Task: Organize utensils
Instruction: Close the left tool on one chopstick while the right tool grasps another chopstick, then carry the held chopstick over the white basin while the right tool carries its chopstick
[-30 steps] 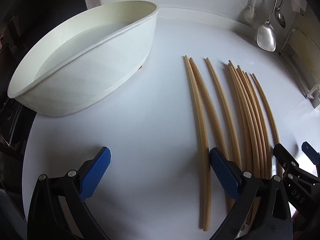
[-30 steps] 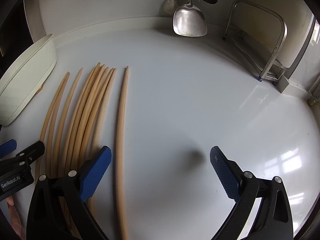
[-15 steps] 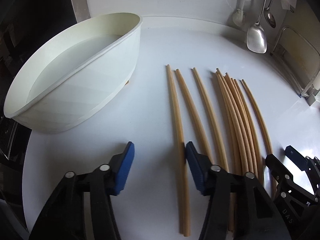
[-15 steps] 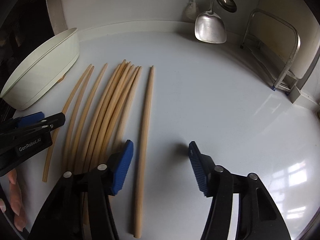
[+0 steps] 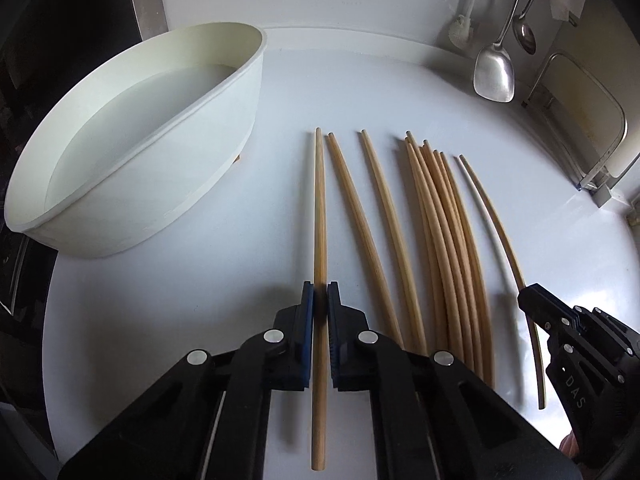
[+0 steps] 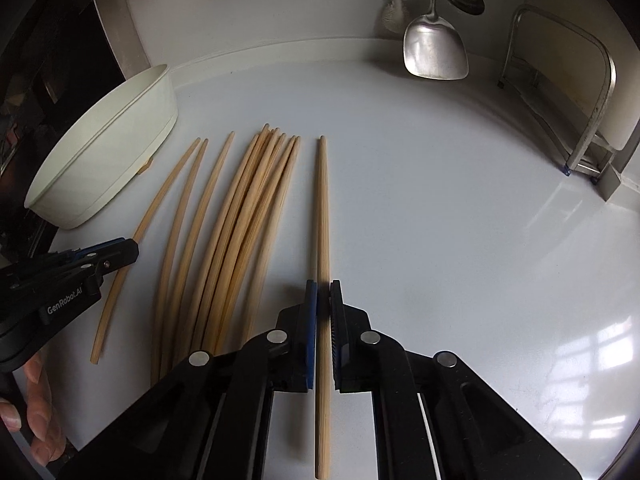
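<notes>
"GenRobot.AI" in white letters on black body of left gripper [image 6: 124, 254], seen at left edge of right wrist view. "DAS" in pale letters on black body of right gripper [image 5: 532, 300], seen at lower right of left wrist view, letters running sideways along body. No other readable text, label or number in either view.
</notes>
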